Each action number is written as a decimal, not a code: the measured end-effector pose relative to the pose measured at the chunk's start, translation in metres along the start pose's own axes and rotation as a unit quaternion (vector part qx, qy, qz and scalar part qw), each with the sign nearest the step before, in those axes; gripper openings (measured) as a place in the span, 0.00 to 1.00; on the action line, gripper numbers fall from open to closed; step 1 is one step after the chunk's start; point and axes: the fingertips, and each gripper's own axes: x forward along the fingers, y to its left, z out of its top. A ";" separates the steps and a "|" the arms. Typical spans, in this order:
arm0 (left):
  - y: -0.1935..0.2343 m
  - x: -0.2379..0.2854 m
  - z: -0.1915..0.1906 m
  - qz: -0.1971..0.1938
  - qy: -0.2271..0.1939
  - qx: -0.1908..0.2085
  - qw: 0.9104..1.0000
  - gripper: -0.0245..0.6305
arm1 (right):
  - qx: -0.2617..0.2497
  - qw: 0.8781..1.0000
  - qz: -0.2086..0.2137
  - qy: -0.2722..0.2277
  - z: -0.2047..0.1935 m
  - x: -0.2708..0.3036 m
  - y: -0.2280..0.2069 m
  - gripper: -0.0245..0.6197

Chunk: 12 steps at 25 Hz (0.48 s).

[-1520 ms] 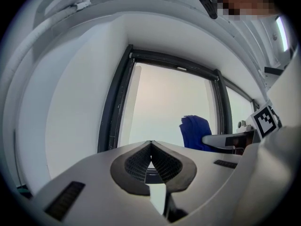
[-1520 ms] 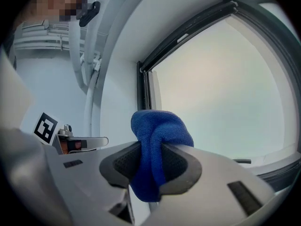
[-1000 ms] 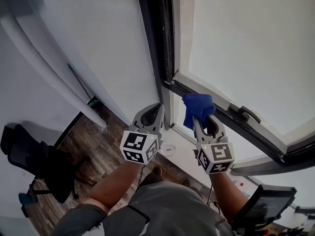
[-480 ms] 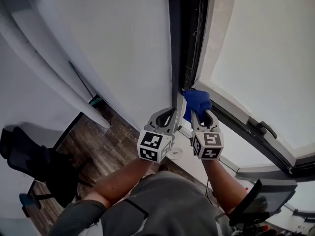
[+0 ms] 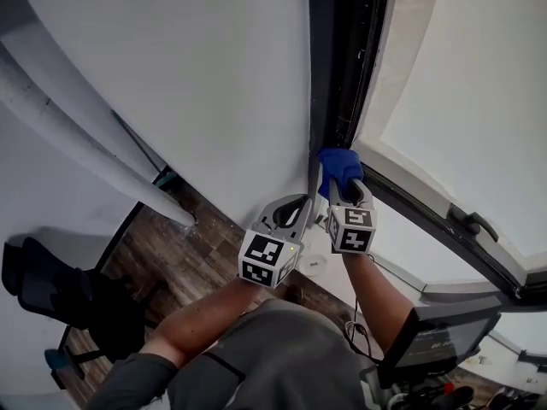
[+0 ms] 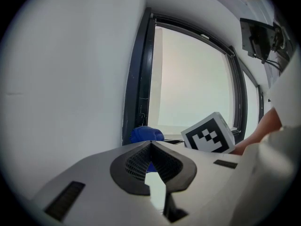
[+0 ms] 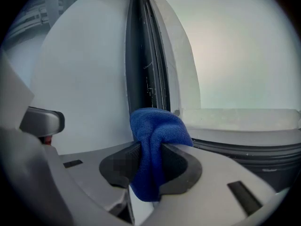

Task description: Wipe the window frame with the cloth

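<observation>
The right tongs point(image 7: 150, 149) are clamped on a blue bunched cloth point(image 7: 157, 126). In the right gripper view the fabric is pinched between the two dark pads, with a rounded bulge standing out past the tips and a shorter tail hanging back behind them. That bulge sits right at the foot of the dark window frame point(image 7: 141, 60), at the corner where the upright meets the lower edge of the white sash point(image 7: 244, 119). Whether the fabric actually presses on the frame cannot be told.

From the head view the cloth point(image 5: 339, 166) is at the same spot at the bottom of the window frame point(image 5: 335, 58). The right tongs point(image 5: 343, 188) point up at it from just below the frame.

The left tongs point(image 5: 301, 203) are just beside the right ones, on the side of the frame where the white wall point(image 5: 197, 75) runs, and close to the wall. Their jaws are together with nothing between them (the left gripper view shows the tips meeting in a point). In that view the left tongs point(image 6: 150, 144) aim at the foot of the window frame point(image 6: 136, 79). The cloth point(image 6: 146, 134) shows just past their tips, apart from them, with the right gripper's black-and-white marker cube point(image 6: 209, 134) beside it.

A dark handle point(image 5: 479, 225) sits on the sash further along from the frame, and a wooden floor point(image 5: 162, 254) lies well below.
</observation>
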 end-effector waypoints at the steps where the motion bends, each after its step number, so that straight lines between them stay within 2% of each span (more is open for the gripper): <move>1: 0.000 0.000 -0.001 -0.005 0.001 0.001 1.000 0.05 | 0.003 1.000 -0.005 0.002 -0.002 0.003 -0.003 0.23; 12: -0.034 0.023 0.000 -0.067 0.000 -0.001 0.998 0.05 | 0.029 0.997 -0.070 0.002 -0.018 -0.031 -0.057 0.23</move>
